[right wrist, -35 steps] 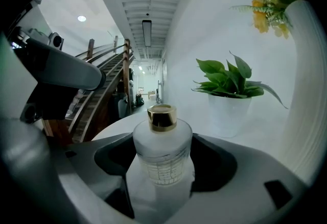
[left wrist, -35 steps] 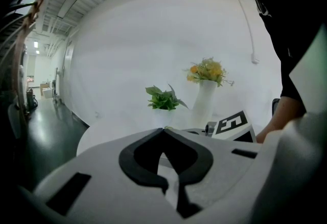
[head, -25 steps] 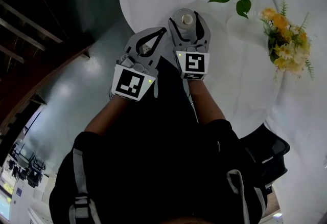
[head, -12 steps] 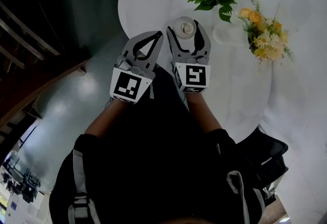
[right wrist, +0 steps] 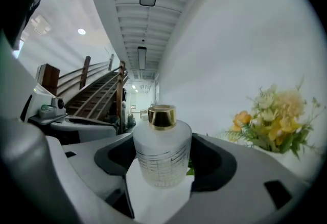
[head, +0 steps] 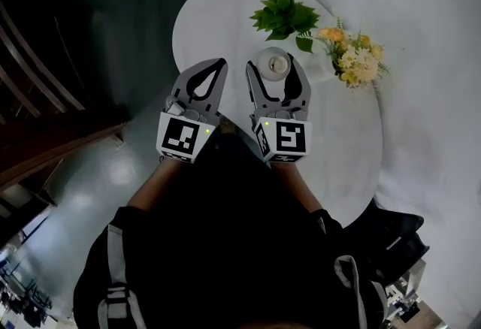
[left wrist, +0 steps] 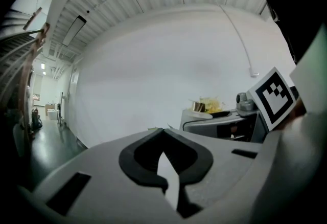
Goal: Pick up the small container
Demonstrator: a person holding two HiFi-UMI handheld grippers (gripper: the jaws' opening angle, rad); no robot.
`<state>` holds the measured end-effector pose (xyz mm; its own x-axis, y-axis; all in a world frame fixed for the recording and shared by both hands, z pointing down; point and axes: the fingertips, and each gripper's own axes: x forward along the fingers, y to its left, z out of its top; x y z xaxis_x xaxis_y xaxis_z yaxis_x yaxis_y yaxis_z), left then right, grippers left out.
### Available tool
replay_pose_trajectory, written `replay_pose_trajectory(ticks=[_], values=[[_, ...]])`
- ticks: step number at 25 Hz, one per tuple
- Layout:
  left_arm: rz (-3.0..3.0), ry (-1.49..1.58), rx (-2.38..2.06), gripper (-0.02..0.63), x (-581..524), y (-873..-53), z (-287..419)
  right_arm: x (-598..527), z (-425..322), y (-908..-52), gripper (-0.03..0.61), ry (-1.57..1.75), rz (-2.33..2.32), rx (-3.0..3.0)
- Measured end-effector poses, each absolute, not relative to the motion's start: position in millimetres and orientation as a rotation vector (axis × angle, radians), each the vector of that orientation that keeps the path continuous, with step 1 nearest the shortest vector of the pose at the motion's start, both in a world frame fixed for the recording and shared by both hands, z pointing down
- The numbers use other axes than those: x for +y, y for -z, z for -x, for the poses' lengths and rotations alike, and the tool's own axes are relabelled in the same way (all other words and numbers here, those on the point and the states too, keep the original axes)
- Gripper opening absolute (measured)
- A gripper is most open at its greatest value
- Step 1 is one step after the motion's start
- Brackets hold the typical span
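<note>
The small container (head: 272,63) is a frosted glass bottle with a gold cap (right wrist: 162,116). It stands upright between the jaws of my right gripper (head: 271,58), which are closed against its two sides. In the right gripper view the bottle (right wrist: 162,156) fills the hollow between the dark pads (right wrist: 217,166), with white surface beneath it. I cannot tell whether it rests on the round white table (head: 218,12) or hangs just above it. My left gripper (head: 216,64) is beside it on the left, shut and holding nothing; only a thin slit shows between its jaws in the left gripper view (left wrist: 163,131).
A green leafy plant (head: 282,13) stands just beyond the bottle. A bunch of yellow and white flowers (head: 349,57) is to its right, also seen in the right gripper view (right wrist: 276,115). Dark floor (head: 113,34) lies left of the table. A staircase (right wrist: 97,90) rises in the background.
Both grippers have drawn back toward my body, with the bottle staying between the right jaws. The plant and flowers now sit nearer the middle of the head view and look smaller.
</note>
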<state>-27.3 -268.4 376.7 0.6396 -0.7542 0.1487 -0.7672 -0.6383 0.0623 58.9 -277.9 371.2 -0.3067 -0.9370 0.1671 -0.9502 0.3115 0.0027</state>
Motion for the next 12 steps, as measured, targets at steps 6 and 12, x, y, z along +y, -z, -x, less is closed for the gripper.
replay_pose_trajectory(ticks=[6, 12], values=[[-2.791, -0.087, -1.351, 0.008, -266, -338, 35, -262, -73, -330, 0.333, -0.048, -1.836, -2.417], [-2.762, -0.092, -1.418, 0.008, -257, -321, 44, -244, -90, -315, 0.333, -0.042, -1.895, -2.374]])
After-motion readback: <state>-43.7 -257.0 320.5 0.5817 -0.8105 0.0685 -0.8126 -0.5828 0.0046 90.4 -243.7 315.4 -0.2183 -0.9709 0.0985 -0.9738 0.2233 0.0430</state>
